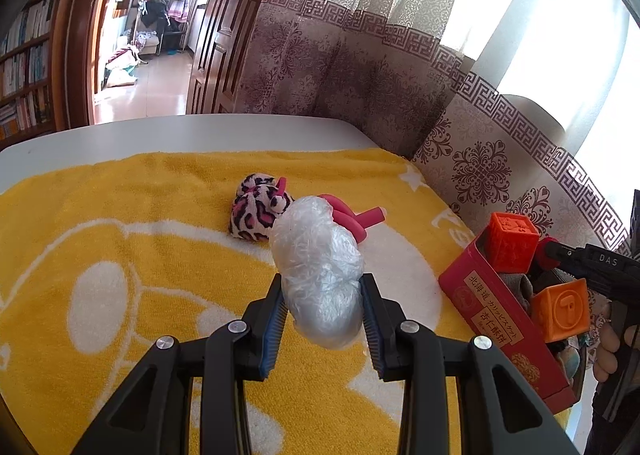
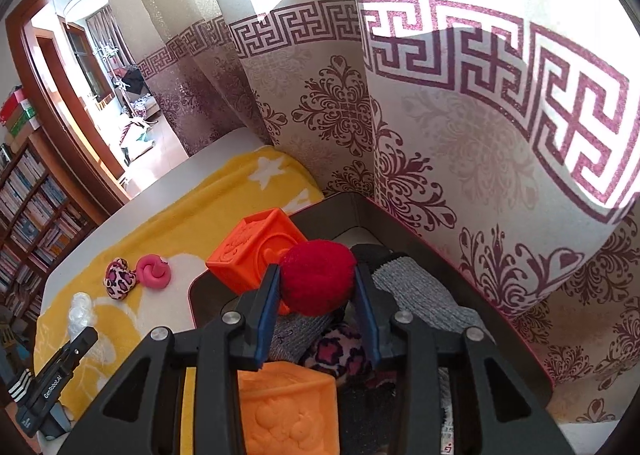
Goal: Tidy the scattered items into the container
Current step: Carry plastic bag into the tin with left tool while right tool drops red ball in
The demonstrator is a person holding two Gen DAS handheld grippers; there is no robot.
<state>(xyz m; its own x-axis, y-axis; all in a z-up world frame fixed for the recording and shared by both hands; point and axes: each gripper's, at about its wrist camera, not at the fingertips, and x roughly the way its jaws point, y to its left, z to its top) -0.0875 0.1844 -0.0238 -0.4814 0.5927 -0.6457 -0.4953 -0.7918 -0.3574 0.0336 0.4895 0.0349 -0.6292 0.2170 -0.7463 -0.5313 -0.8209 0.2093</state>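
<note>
My left gripper (image 1: 323, 297) is shut on a crumpled clear plastic wad (image 1: 318, 271), held above the yellow towel (image 1: 120, 215). My right gripper (image 2: 316, 285) is shut on a red pom-pom ball (image 2: 318, 281), held over the red tin box (image 1: 492, 309), whose dark inner wall shows in the right wrist view (image 2: 332, 211). The box holds a red-orange cube (image 2: 252, 251), an orange cube (image 2: 288, 411), grey cloth (image 2: 416, 291) and a leopard-print piece (image 2: 340, 351). A leopard-print plush (image 1: 258, 207) and a pink foam twist (image 1: 352, 217) lie on the towel.
A patterned curtain (image 1: 380, 87) hangs close behind the table's far and right edges. The white tabletop (image 1: 180, 135) shows beyond the towel. A bookshelf (image 2: 32, 195) and a doorway (image 1: 132, 35) lie to the left.
</note>
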